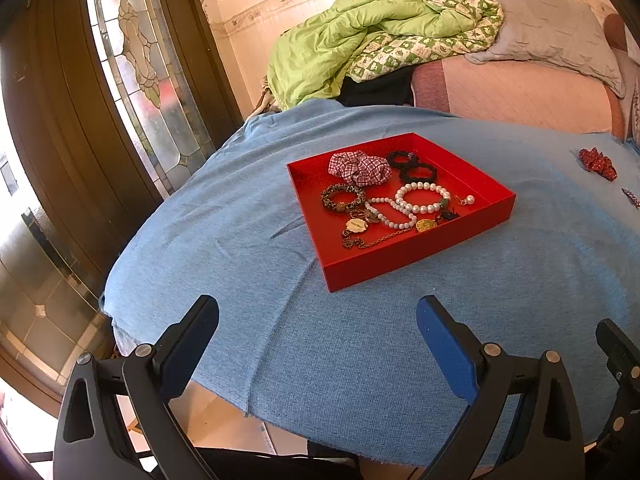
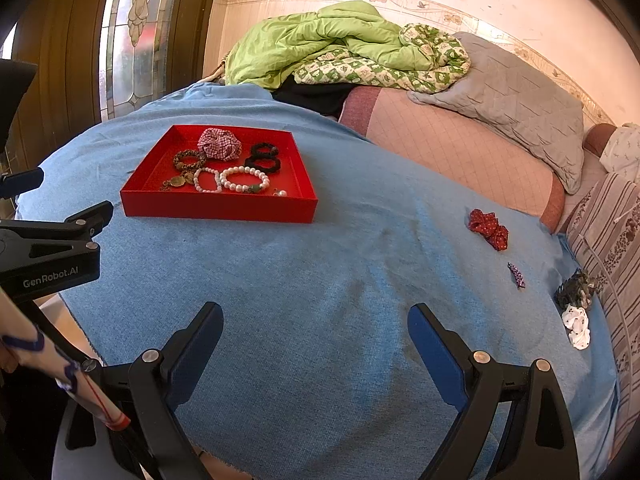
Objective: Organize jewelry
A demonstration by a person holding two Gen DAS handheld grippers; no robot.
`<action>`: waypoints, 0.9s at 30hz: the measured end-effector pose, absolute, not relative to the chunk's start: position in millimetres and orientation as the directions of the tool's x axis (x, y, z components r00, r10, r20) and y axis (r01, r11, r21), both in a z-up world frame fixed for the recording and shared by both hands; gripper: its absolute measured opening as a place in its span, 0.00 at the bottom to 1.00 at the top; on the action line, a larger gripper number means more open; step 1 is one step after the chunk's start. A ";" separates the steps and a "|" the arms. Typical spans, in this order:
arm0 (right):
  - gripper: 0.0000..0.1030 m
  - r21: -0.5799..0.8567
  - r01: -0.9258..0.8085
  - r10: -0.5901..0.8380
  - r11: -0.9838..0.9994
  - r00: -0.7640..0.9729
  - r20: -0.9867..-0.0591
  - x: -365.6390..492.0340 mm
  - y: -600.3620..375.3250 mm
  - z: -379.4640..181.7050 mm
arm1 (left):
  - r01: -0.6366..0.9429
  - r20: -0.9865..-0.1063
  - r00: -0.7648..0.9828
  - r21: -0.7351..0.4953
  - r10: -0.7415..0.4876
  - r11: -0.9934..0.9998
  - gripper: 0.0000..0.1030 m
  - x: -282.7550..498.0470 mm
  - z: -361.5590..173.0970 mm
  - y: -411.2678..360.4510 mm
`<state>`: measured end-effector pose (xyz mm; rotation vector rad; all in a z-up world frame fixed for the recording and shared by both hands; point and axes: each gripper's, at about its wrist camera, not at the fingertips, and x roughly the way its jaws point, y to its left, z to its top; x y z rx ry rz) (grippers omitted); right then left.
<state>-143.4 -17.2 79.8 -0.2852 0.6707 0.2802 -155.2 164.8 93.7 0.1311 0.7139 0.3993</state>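
Observation:
A red tray (image 1: pixel 404 258) (image 2: pixel 218 210) sits on the blue cloth and holds a checked scrunchie (image 1: pixel 359 168), black hair ties (image 1: pixel 412 166), pearl bracelets (image 1: pixel 422 198), a leopard bracelet (image 1: pixel 343 197) and a chain with pendants (image 1: pixel 372 236). Outside the tray lie a red scrunchie (image 2: pixel 489 229), a small purple clip (image 2: pixel 516 275), a dark scrunchie (image 2: pixel 576 290) and a white scrunchie (image 2: pixel 577 328). My left gripper (image 1: pixel 318 314) is open and empty, in front of the tray. My right gripper (image 2: pixel 316 320) is open and empty over bare cloth.
The blue cloth (image 2: pixel 320 272) covers a round table. A sofa (image 2: pixel 460 148) with a green quilt (image 2: pixel 320 40) and a grey pillow (image 2: pixel 516 96) stands behind. A glass door (image 1: pixel 144 72) is at the left. Striped fabric (image 2: pixel 612 264) lies at the right.

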 end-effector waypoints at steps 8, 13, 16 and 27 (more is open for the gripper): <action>0.93 -0.167 -0.342 0.161 0.925 0.749 -0.643 -142.9 -18.9 79.6 | -0.311 -0.610 0.684 0.252 0.400 0.917 0.96 -154.8 93.2 162.9; 0.93 -0.167 -0.341 0.160 0.925 0.749 -0.643 -142.6 -19.0 79.5 | -0.310 -0.610 0.684 0.251 0.399 0.917 0.96 -155.4 93.9 164.3; 0.93 -0.166 -0.340 0.159 0.926 0.748 -0.644 -143.0 -20.5 78.8 | -0.309 -0.611 0.684 0.253 0.399 0.917 0.96 -155.7 94.4 166.1; 0.93 -0.167 -0.338 0.157 0.926 0.747 -0.646 -143.3 -21.9 77.8 | -0.311 -0.609 0.684 0.254 0.401 0.916 0.96 -155.1 94.4 165.0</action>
